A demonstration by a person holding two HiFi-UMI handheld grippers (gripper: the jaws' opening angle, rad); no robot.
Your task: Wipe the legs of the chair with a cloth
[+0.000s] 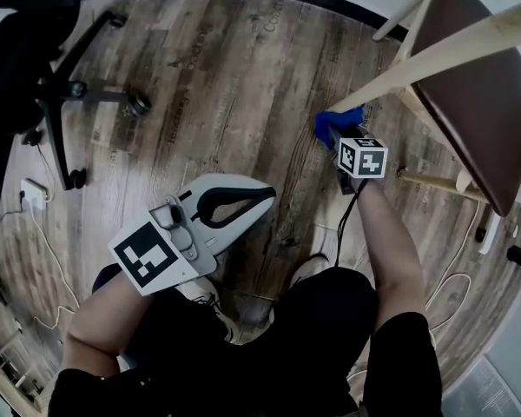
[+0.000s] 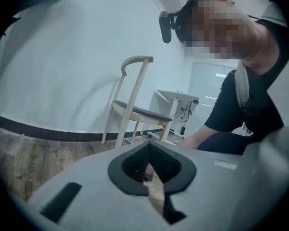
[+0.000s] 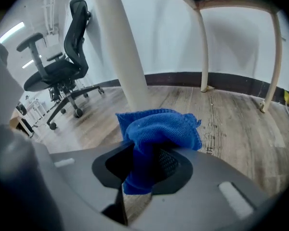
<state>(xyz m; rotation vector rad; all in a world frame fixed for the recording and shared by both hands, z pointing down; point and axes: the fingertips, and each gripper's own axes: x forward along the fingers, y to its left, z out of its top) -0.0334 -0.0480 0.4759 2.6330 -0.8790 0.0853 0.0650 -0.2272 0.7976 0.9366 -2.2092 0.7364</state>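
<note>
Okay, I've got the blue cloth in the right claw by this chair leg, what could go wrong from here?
1. The right claw pinches only a fold of the blue cloth. Most of it bunches loose above, so rubbing the chair leg may pull it free.
2. The left claw is shut, empty and away from the chair, so nothing steadies it. It could slide on the wood floor.
</note>
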